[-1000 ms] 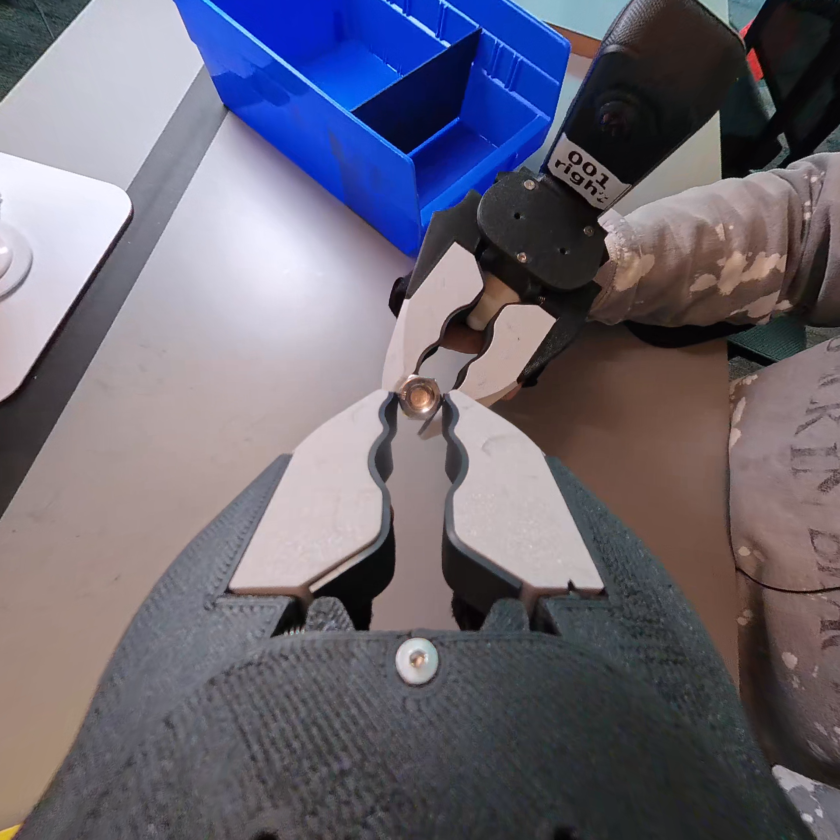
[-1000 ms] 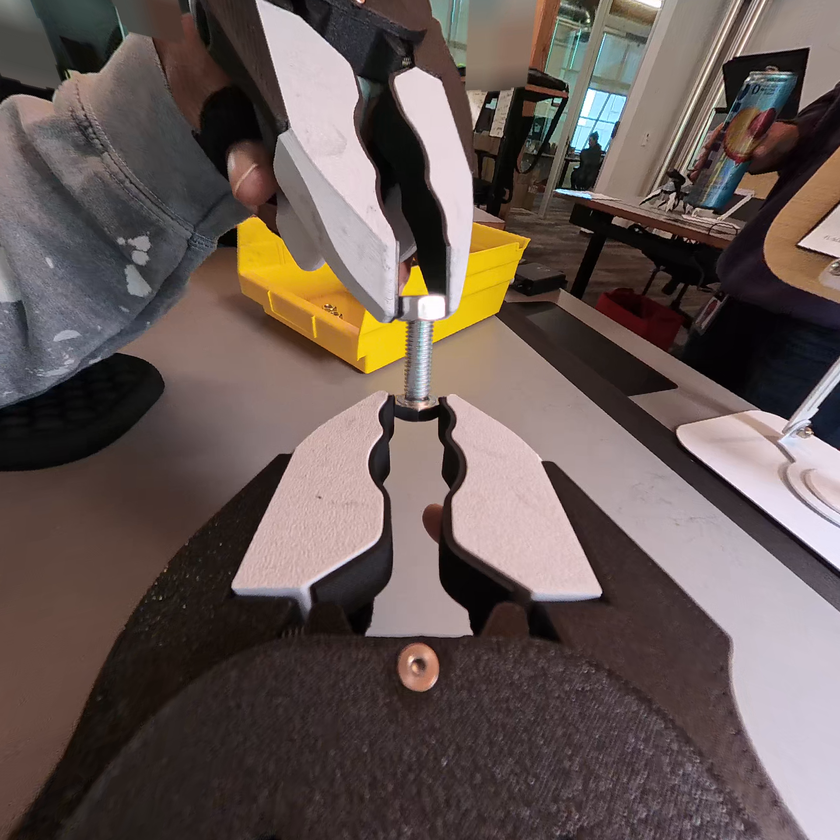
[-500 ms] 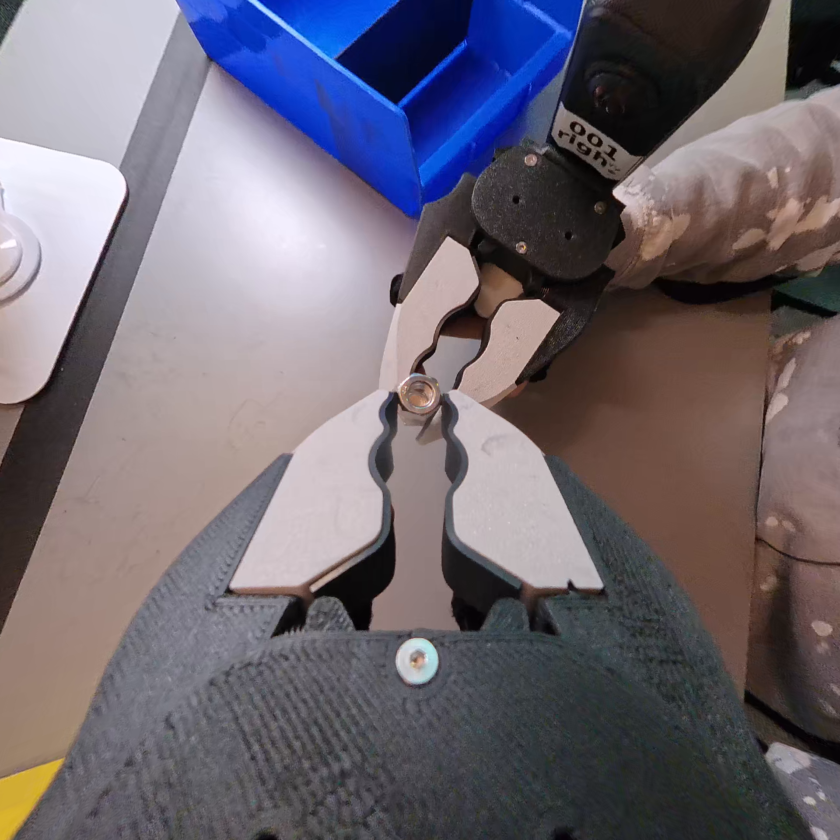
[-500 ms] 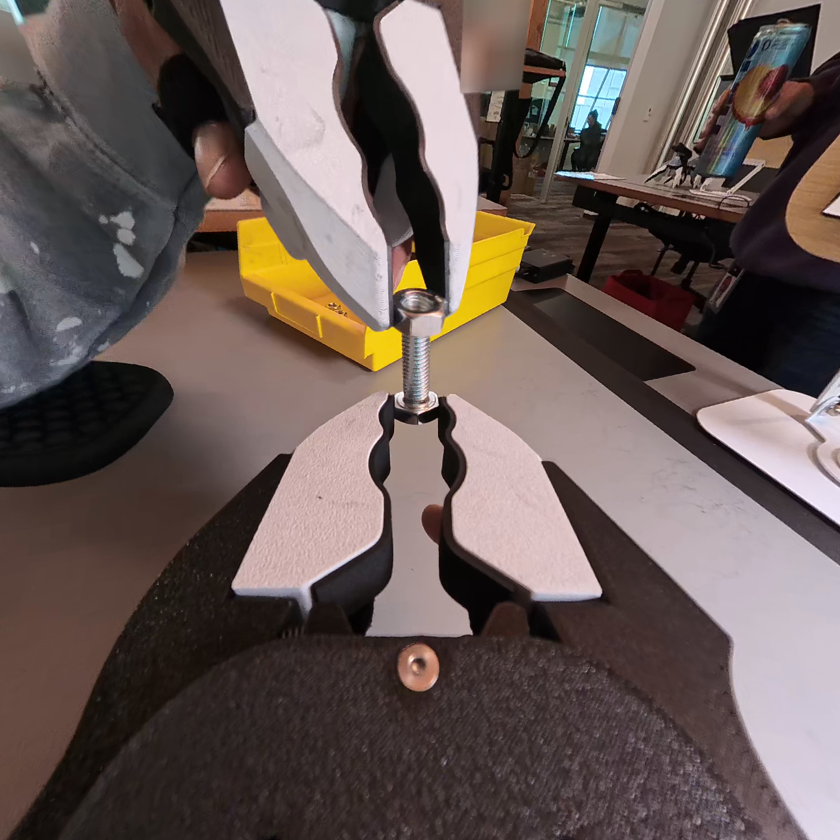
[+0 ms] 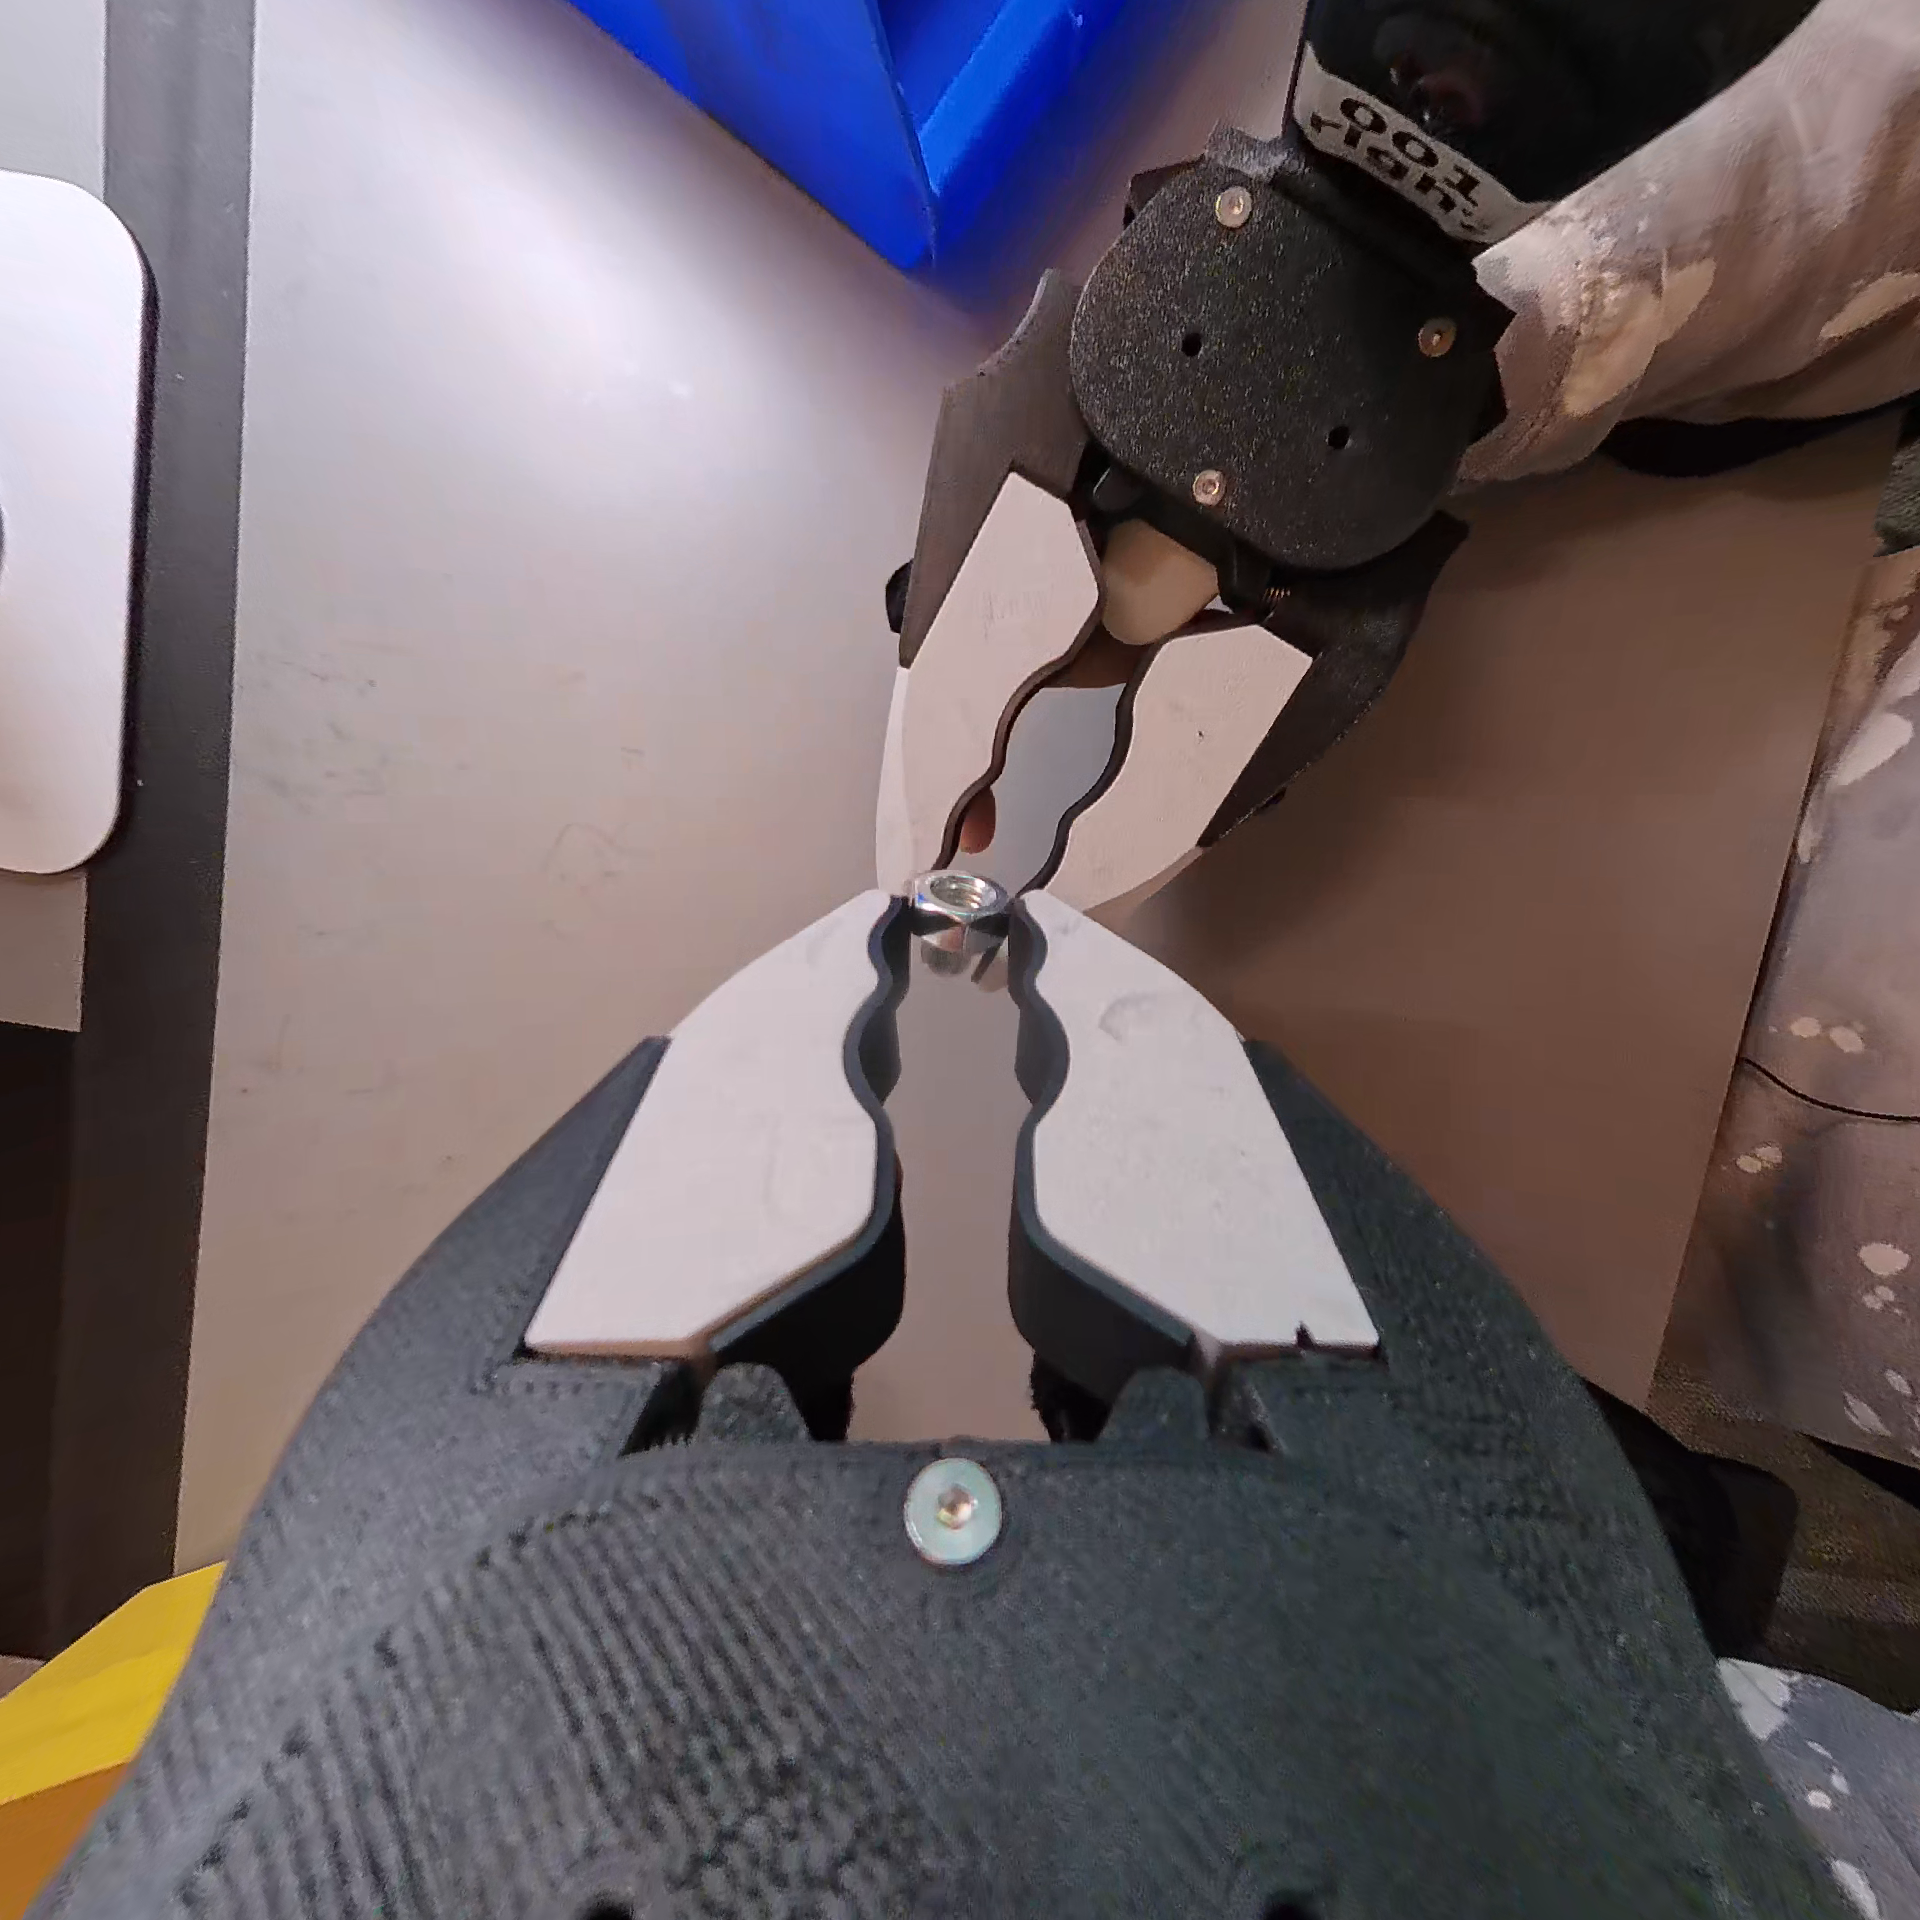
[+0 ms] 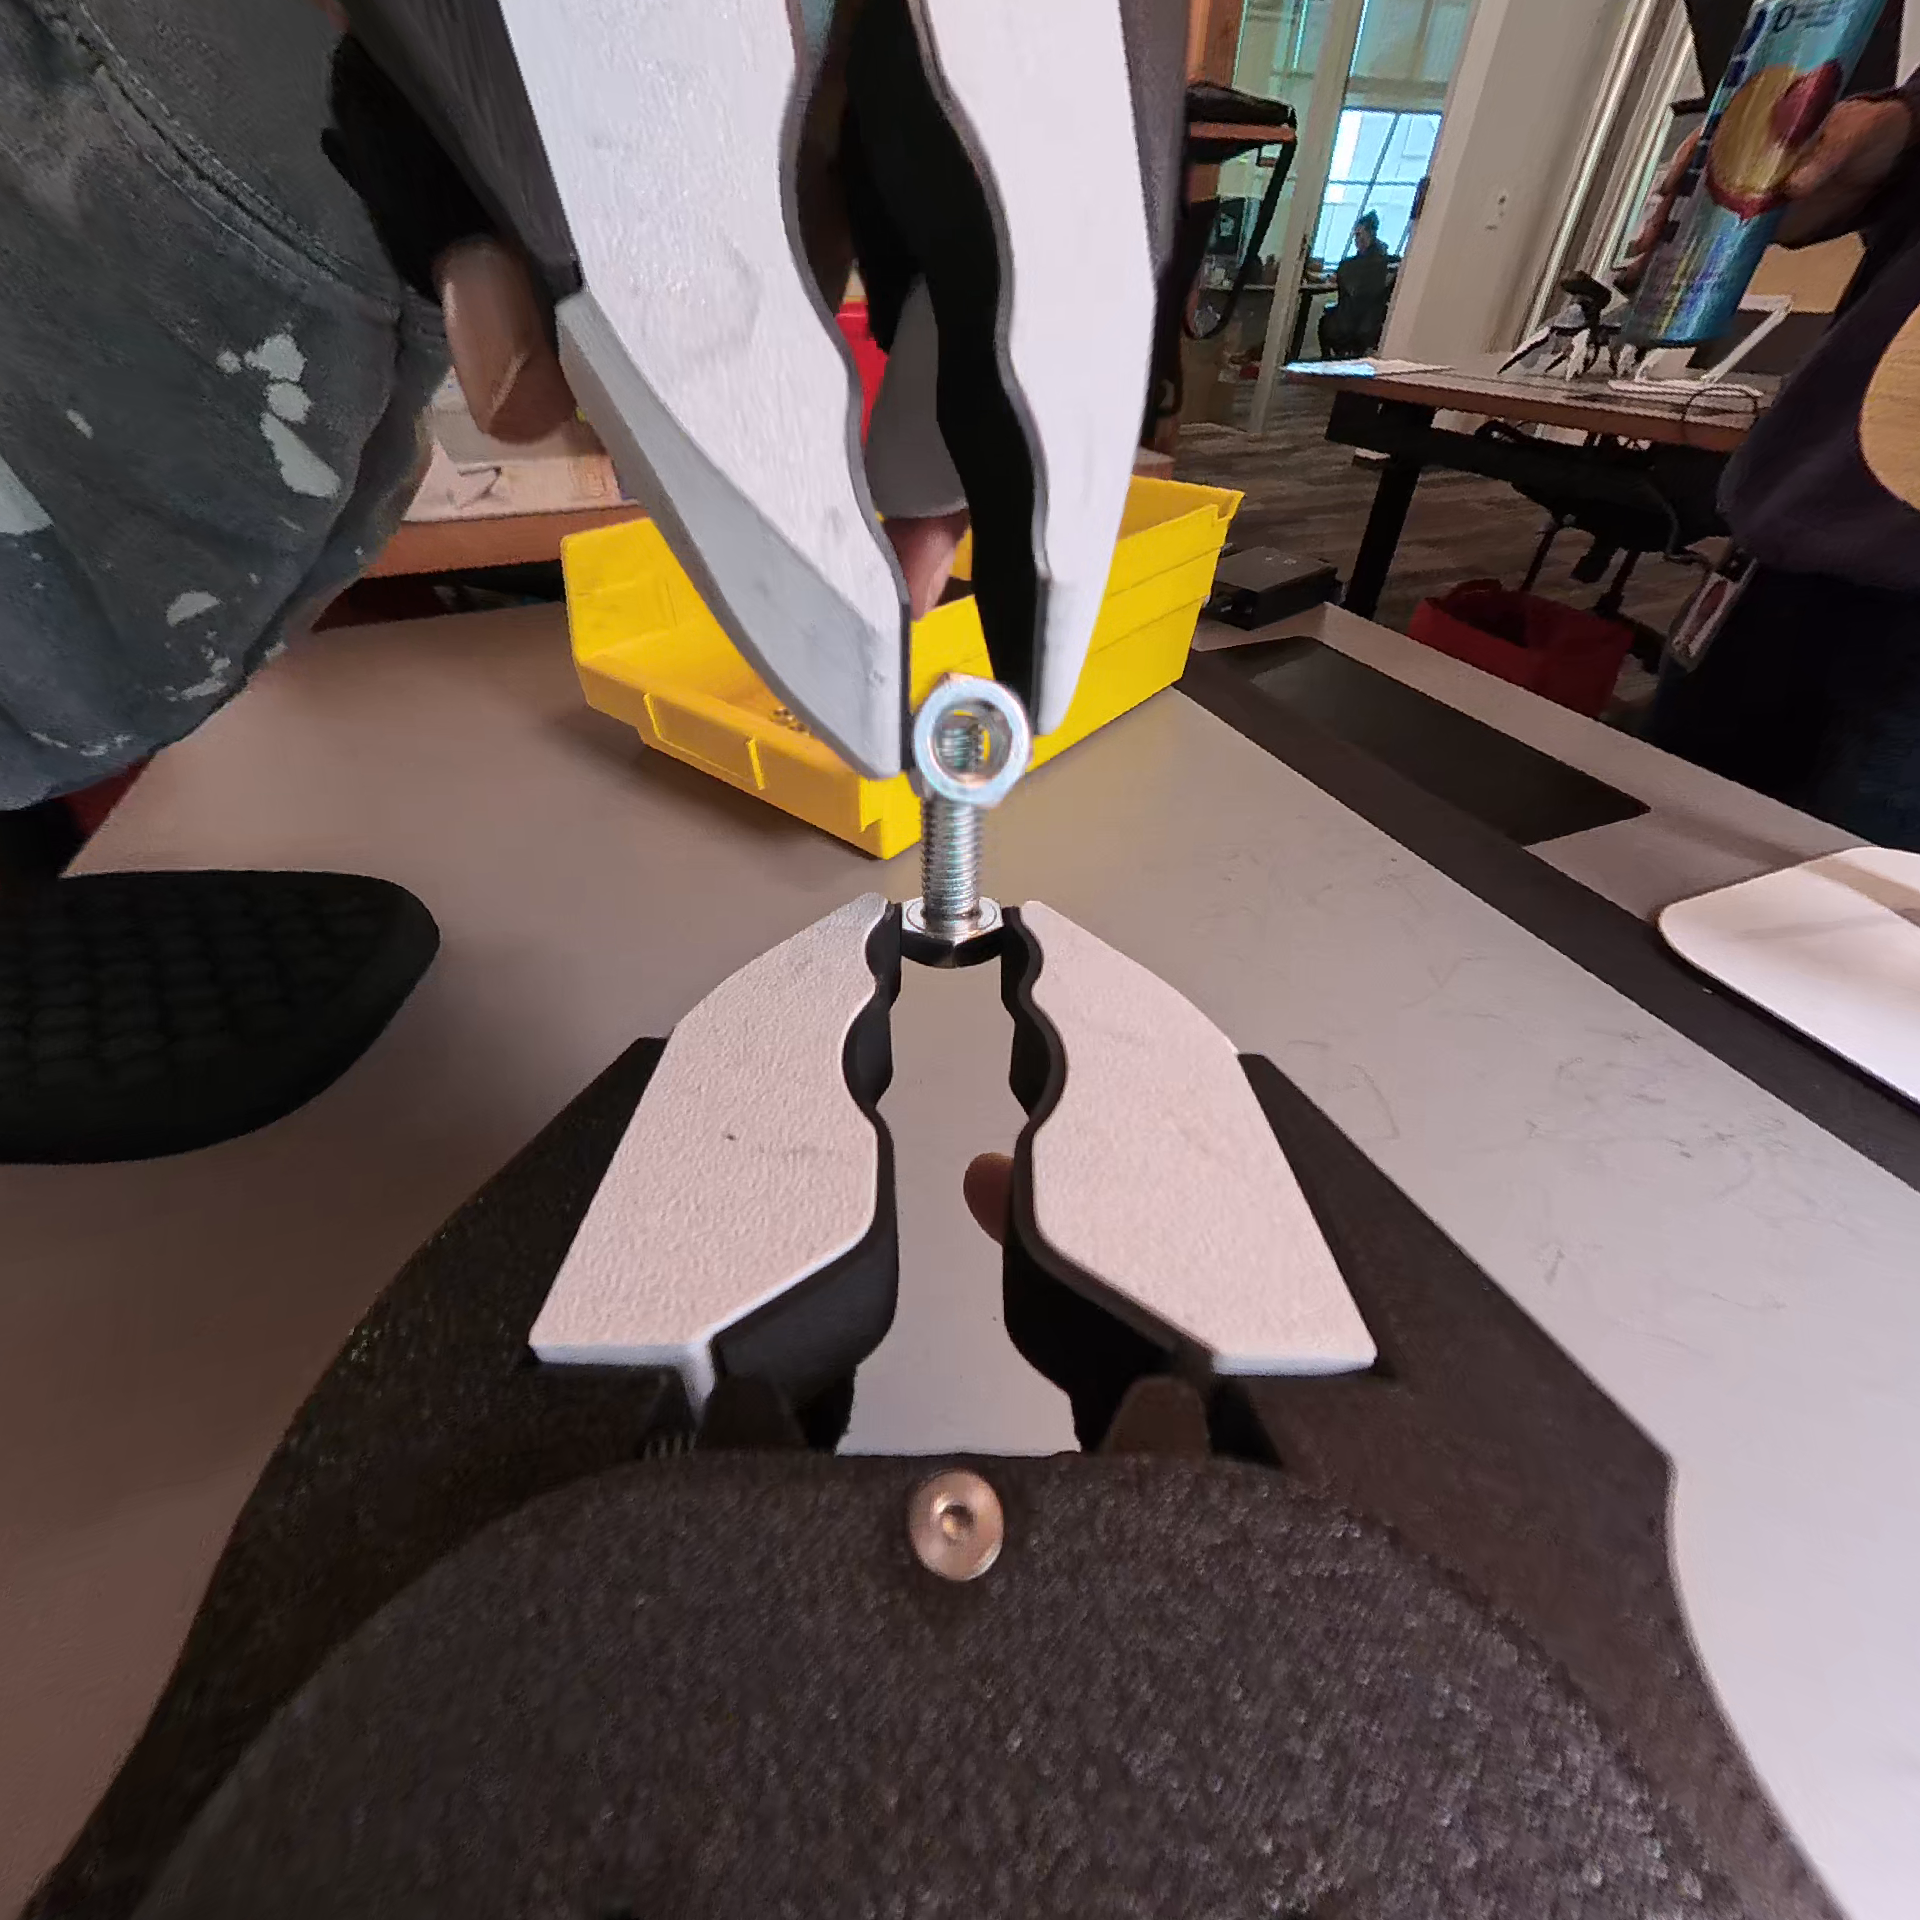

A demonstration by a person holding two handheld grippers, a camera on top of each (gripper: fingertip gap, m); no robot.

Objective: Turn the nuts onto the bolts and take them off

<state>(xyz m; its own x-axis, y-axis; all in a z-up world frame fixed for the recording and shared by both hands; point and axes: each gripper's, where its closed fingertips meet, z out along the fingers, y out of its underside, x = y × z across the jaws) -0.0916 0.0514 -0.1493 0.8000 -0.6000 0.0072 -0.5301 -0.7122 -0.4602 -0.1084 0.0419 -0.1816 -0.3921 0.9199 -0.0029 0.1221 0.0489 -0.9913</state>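
Note:
My right gripper is shut on the head of a silver bolt and holds it upright above the table. My left gripper comes down from above, shut on a silver hex nut at the bolt's top end. The nut is tilted, with its open hole facing the right wrist camera and the bolt tip at its lower rim. In the left wrist view the left gripper pinches the nut, whose hole looks empty, with the right gripper just beyond it.
A yellow bin stands behind the bolt, and its corner shows in the left wrist view. A blue bin sits at the far side. A white base plate lies right. A person holding a can stands at the right. The grippers are tip to tip, or close to it.
The left gripper has tipped over with the nut, which sat level on the bolt's top and now tilts with its hole showing. The right gripper kept the bolt still.

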